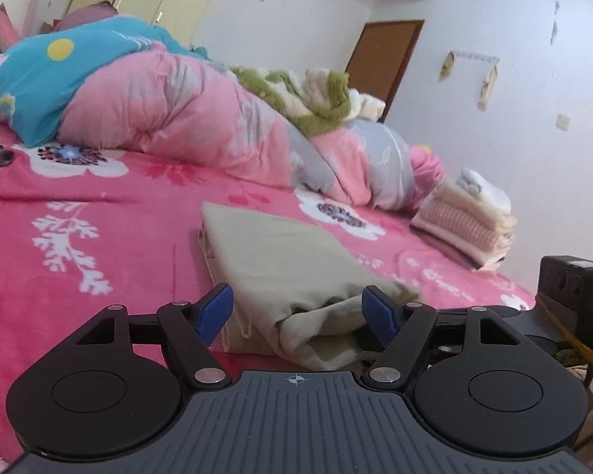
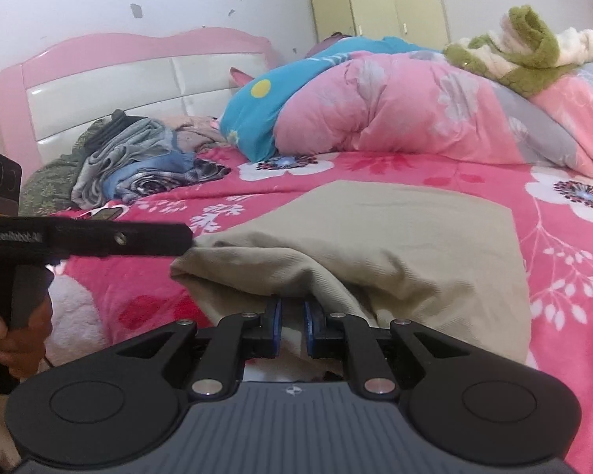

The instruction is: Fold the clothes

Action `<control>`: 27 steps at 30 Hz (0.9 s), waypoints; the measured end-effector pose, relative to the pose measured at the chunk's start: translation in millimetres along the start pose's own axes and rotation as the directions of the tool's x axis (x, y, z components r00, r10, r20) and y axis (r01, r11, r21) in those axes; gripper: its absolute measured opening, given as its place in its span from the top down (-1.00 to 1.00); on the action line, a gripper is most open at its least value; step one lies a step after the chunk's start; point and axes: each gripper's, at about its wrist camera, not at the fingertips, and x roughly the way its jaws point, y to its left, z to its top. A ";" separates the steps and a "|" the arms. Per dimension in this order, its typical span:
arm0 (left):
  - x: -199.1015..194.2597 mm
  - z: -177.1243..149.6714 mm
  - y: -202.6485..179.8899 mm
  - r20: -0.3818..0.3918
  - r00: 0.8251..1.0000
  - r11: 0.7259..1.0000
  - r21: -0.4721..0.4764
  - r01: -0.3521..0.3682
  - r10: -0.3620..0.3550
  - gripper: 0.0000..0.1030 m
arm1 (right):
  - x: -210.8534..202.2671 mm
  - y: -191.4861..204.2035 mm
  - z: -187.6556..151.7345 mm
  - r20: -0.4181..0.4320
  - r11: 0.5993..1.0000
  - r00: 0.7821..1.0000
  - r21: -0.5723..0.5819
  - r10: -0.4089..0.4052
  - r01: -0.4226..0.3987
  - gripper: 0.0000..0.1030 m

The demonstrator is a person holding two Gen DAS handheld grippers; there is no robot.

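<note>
A beige garment (image 1: 292, 260) lies part folded on the pink floral bed sheet (image 1: 99, 245). My left gripper (image 1: 298, 310) stands open, its blue pads (image 1: 217, 308) on either side of the garment's rolled near end without squeezing it. In the right wrist view the garment (image 2: 415, 237) spreads out ahead, its near edge bunched up. My right gripper (image 2: 292, 316) is shut on that near edge, with cloth between its close-set pads. The left gripper (image 2: 186, 239) comes in from the left, its tip at the garment's left fold, held by a person's hand (image 2: 16, 335).
A pink quilt (image 1: 170, 118) with a blue pillow (image 1: 59, 75) and a green-and-cream fleece (image 1: 316, 98) lies across the back of the bed. A stack of folded clothes (image 1: 466, 217) sits at the right. Unfolded clothes (image 2: 138, 166) are piled by the pink headboard (image 2: 118, 79).
</note>
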 end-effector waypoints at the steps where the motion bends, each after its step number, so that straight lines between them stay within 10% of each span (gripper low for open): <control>1: -1.8 -0.1 2.2 0.002 1.000 1.000 -0.007 -0.007 0.007 -0.40 | -1.2 0.1 0.1 -0.003 1.000 1.000 -0.002 0.007 -0.007 0.76; 22: -0.3 -7.2 2.8 -0.030 0.999 0.999 -0.007 -0.037 0.037 -0.40 | 10.4 6.8 0.7 0.049 0.992 0.996 -0.094 -0.077 0.082 0.60; 27: -4.8 -4.3 7.0 -0.012 0.998 0.998 -0.033 -0.056 0.056 -0.40 | -7.0 18.0 -3.2 0.077 0.984 0.997 -0.176 0.032 -0.018 0.01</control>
